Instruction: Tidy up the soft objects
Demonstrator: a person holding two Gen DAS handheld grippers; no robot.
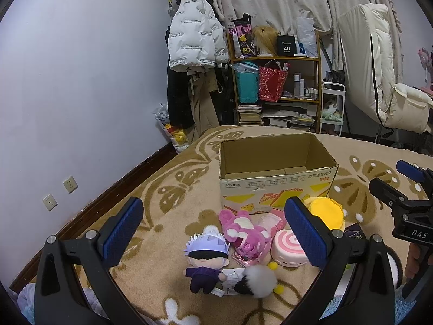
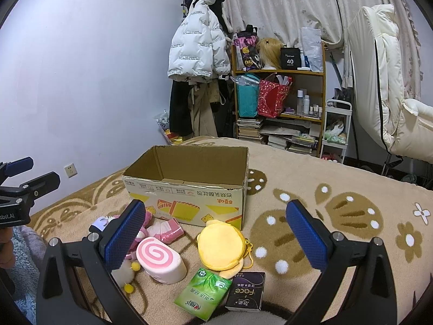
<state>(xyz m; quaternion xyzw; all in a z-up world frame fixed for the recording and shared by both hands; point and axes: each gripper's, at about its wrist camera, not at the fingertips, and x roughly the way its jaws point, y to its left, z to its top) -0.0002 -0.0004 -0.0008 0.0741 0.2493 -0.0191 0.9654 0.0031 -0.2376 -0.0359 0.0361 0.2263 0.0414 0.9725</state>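
Observation:
An open, empty cardboard box stands on the bed blanket. In front of it lie soft toys: a white-haired doll in purple, a pink plush rabbit, a pink swirl roll cushion, a yellow round pouch and a white pompom. My left gripper is open above the doll and rabbit. My right gripper is open above the yellow pouch. Both are empty.
A green tissue pack and a black tissue pack lie near the pouch. A pink packet leans by the box. A bookshelf, hanging coats and a white chair stand beyond the bed.

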